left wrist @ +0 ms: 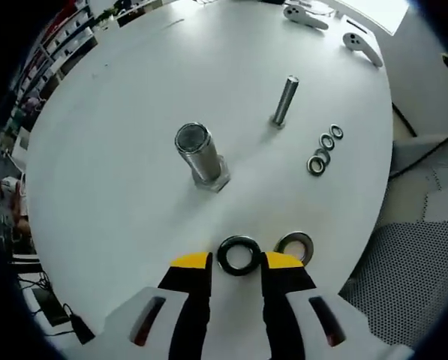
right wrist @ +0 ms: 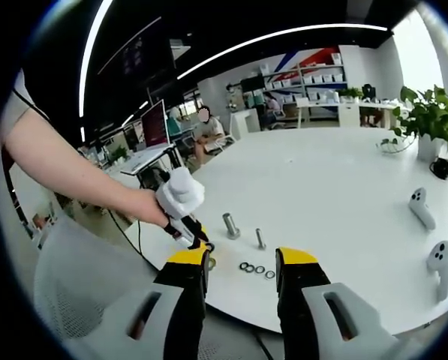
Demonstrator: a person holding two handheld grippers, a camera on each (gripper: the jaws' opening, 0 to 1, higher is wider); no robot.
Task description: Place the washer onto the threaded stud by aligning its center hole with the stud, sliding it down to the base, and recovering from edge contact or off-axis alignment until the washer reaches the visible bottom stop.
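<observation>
- Large bolt [left wrist: 202, 156]: thick threaded stud standing head-down on the white table [left wrist: 118, 135], hex base visible. Top is free, nothing on the shank.
- Left gripper [left wrist: 237, 264]: jaws apart, yellow tips flanking the big dark washer [left wrist: 238, 254], which lies flat on the table between them. Contact with the pads is hard to judge; it looks unclamped.
- Handling: steel ring, stiff, light, smooth, so likely slippery. It lies flat with little edge to grab. I'd pinch across the outer rim, opposite sides, leaving the center hole open for the stud.
- Second large washer [left wrist: 293, 244]: just beside the right jaw tip, flat, shinier.
- Small bolt [left wrist: 284, 100]: standing upright, well beyond the big one.
- Three small washers [left wrist: 325, 148]: in a short row near the small bolt, too small for the large stud, by my guess.
- Right gripper [right wrist: 241, 262]: jaws apart, empty, held well off the table edge and facing the left gripper's working area.
</observation>
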